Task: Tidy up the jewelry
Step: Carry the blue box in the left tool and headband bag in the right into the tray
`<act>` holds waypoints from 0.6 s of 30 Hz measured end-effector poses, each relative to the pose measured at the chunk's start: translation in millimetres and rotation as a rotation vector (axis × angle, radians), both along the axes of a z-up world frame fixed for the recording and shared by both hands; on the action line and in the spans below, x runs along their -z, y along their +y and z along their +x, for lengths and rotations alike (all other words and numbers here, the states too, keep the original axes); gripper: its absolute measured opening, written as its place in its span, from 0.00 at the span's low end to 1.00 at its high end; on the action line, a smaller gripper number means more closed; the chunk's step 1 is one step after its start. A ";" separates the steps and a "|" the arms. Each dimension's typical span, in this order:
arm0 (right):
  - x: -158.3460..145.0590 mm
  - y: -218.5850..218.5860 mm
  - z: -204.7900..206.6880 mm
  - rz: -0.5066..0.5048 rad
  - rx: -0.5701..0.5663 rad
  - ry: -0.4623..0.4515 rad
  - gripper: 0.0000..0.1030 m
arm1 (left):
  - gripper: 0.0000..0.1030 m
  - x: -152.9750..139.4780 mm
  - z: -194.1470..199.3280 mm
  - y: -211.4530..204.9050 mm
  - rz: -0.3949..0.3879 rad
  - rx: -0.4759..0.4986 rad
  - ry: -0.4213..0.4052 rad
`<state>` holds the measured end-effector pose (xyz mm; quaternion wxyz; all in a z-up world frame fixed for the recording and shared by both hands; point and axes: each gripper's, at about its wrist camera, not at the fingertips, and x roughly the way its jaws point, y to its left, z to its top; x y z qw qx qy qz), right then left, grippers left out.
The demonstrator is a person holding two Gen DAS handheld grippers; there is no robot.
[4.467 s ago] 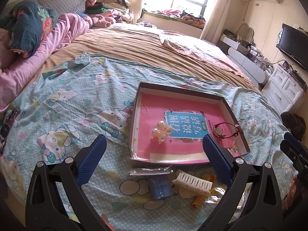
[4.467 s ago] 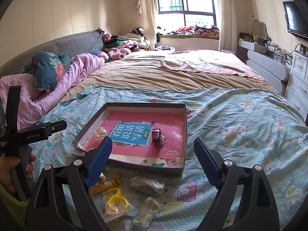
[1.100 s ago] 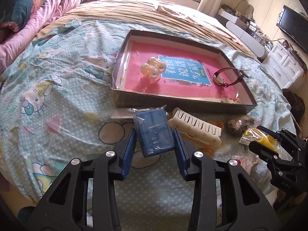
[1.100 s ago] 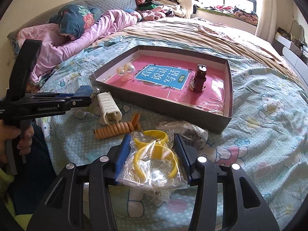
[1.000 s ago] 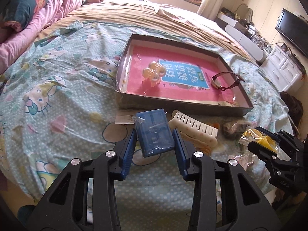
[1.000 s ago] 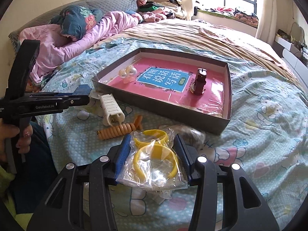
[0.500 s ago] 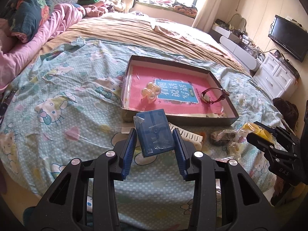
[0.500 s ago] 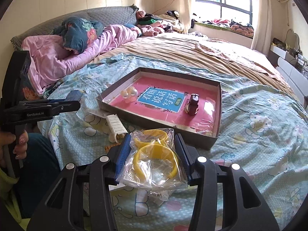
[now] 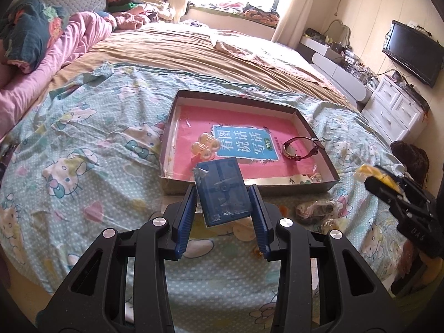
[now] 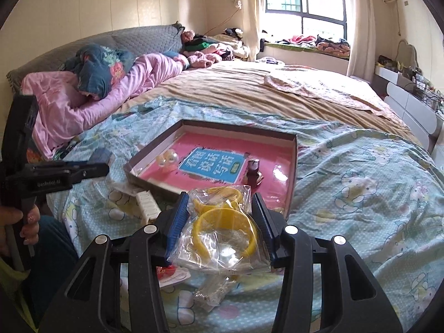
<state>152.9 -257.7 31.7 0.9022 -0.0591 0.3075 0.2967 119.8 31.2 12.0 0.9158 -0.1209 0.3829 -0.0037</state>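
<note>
Left tongs (image 9: 223, 208) clamped on a blue box (image 9: 221, 191), flat, rigid, translucent plastic with taped corners, held above the bed just short of the tray's near edge. Right tongs (image 10: 220, 220) pinched on a crinkly clear bag of yellow bangles (image 10: 222, 229), also lifted, near the tray's near right corner. Best carried level over the low wall, lowered until touching the floor of the tray (image 9: 313, 131), then released onto bare pink, clear of the pearl clip (image 9: 204, 147) and the watch (image 9: 299, 148). Slippery film likely to sag, so slow. Beyond, shallow cardboard walls, glossy pink liner, soft rumpled quilt.
</note>
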 end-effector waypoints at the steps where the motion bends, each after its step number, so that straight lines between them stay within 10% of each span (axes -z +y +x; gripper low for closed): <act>1: -2.4 -2.4 2.2 0.009 0.008 -0.004 0.44 | 0.29 -0.2 2.0 -1.2 -0.004 0.004 0.001; 18: -9.3 -19.5 37.3 -0.011 0.111 -0.049 0.44 | 0.29 -12.3 49.6 -29.8 0.008 0.075 -0.006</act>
